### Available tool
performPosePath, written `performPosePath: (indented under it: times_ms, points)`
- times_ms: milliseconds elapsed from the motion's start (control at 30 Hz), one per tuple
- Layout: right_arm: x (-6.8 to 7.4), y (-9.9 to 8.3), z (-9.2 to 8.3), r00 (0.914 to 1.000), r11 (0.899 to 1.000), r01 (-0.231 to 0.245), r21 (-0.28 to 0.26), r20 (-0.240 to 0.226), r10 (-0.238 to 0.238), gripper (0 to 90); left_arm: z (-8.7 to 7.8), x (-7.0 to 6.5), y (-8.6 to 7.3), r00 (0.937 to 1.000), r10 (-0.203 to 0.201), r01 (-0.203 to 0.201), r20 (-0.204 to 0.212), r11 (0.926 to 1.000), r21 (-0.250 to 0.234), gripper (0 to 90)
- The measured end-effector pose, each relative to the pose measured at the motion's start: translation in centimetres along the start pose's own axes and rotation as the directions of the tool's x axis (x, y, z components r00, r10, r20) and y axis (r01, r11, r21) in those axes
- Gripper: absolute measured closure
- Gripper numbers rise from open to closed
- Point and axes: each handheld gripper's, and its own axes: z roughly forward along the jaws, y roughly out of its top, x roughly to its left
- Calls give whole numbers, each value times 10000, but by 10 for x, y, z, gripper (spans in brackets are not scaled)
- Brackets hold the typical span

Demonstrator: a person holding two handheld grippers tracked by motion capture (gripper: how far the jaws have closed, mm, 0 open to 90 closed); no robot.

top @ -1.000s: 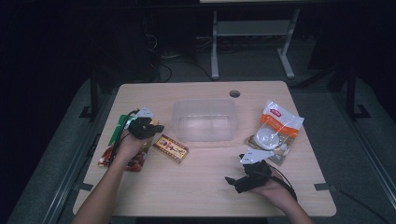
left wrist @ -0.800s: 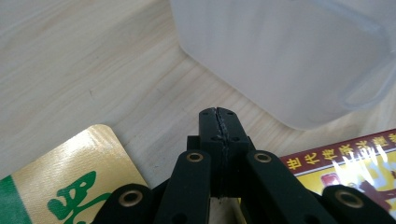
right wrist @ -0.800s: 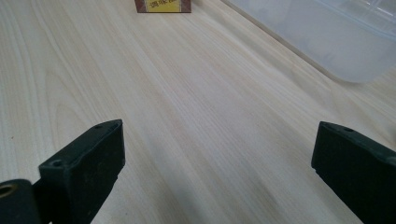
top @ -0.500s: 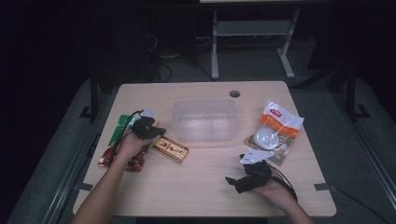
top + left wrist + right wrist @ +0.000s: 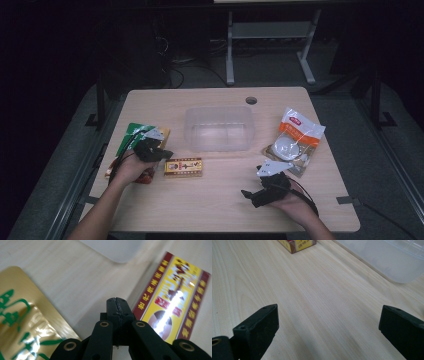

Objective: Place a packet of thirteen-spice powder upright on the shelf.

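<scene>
My left gripper is shut with nothing between its jaws. It hovers at the table's left, just left of a yellow-and-maroon box lying flat. A gold and green packet lies under the left hand. My right gripper rests low over bare wood at the front right, jaws wide open and empty. A clear plastic tub stands in the middle of the table. The box's corner shows far off in the right gripper view.
A white and orange bag with a round item lies at the right side of the wooden table. A cable hole sits near the far edge. A red packet lies by the left hand.
The left hand and its gripper have moved toward the near side and a little right, closer to the yellow-and-maroon box. The right hand has stayed still.
</scene>
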Motion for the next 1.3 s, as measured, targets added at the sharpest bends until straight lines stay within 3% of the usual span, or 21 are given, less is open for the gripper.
performPosePath:
  times_ms: [233,300,500,533,600,633,667,800,900,967,1033,1167,1300]
  points:
    - [0,0,0,10000,10000,-4,-2,6,4,26,-9,-26,-12,9981,456,-460,418,9989,95,898]
    - [0,0,0,10000,10000,30,11,-11,-30,26,-10,-34,-15,9975,404,-406,584,9992,36,898]
    - [1,0,0,9999,9999,113,13,-18,-113,26,-15,-54,-22,9959,677,-687,596,9975,154,897]
    - [1,0,0,9999,9999,115,24,-24,-115,26,-17,-54,-23,9966,680,-689,473,9975,170,897]
    - [1,0,0,9999,9999,111,32,-29,-111,26,-24,-55,-24,9988,279,-277,394,9996,-53,890]
    - [1,0,0,10000,10000,66,33,-37,-66,26,-27,-57,-24,9994,99,-91,324,9997,-229,843]
    - [1,0,-1,10000,10000,82,32,-37,-81,26,-32,-59,-25,9995,234,-230,217,9996,-192,817]
    - [2,0,0,9999,9999,88,62,-69,-88,26,-47,-73,-31,9999,64,-71,-131,9984,-554,658]
    - [1,0,1,9998,9998,172,53,-107,-171,26,-49,-82,-35,9995,-251,234,-207,9967,-776,481]
    - [2,0,1,9997,9998,210,67,-109,-209,26,-45,-91,-37,9992,-96,67,-379,9971,-762,389]
    - [2,0,1,9997,9998,222,21,-80,-222,27,-40,-97,-36,9988,70,-96,-486,9985,-539,333]
    - [3,0,1,9997,9997,224,45,-103,-224,27,-28,-101,-31,9986,-2,-16,-521,9994,-345,259]
    - [3,0,2,9997,9997,211,78,-148,-209,27,-18,-104,-29,9977,323,-317,-596,9994,110,239]
